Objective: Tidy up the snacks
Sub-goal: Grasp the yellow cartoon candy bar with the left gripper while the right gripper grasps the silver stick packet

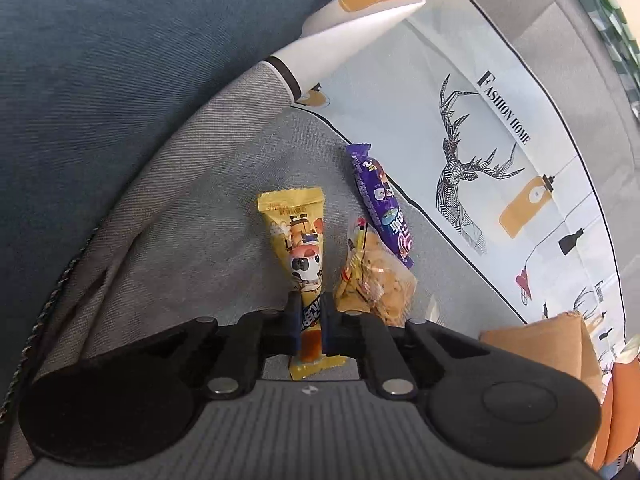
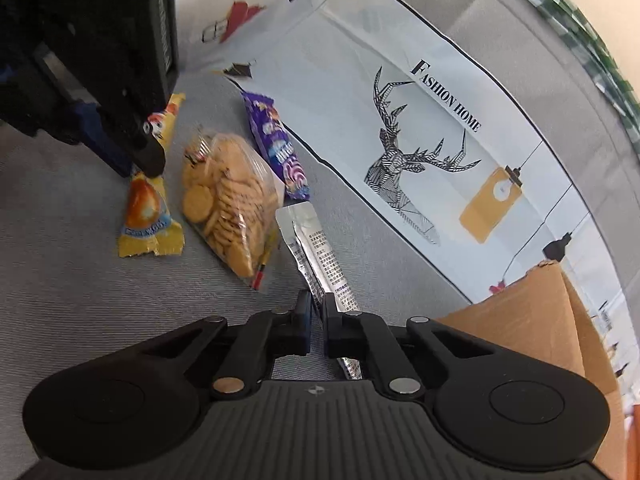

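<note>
My left gripper (image 1: 309, 308) is shut on a yellow snack packet (image 1: 298, 240) that lies on the grey sofa seat; the same gripper (image 2: 140, 156) and yellow packet (image 2: 150, 216) show in the right wrist view. A clear bag of biscuits (image 1: 376, 280) lies just right of it, also in the right wrist view (image 2: 230, 196). A purple candy packet (image 1: 380, 200) lies beyond, also in the right wrist view (image 2: 276, 144). My right gripper (image 2: 317, 308) is shut on a silver sachet (image 2: 316, 252).
A white cloth with a deer print (image 2: 412, 160) covers the seat to the right. A cardboard box (image 2: 532, 320) stands at the right; it also shows in the left wrist view (image 1: 548, 344). A blue backrest (image 1: 120, 60) rises on the left.
</note>
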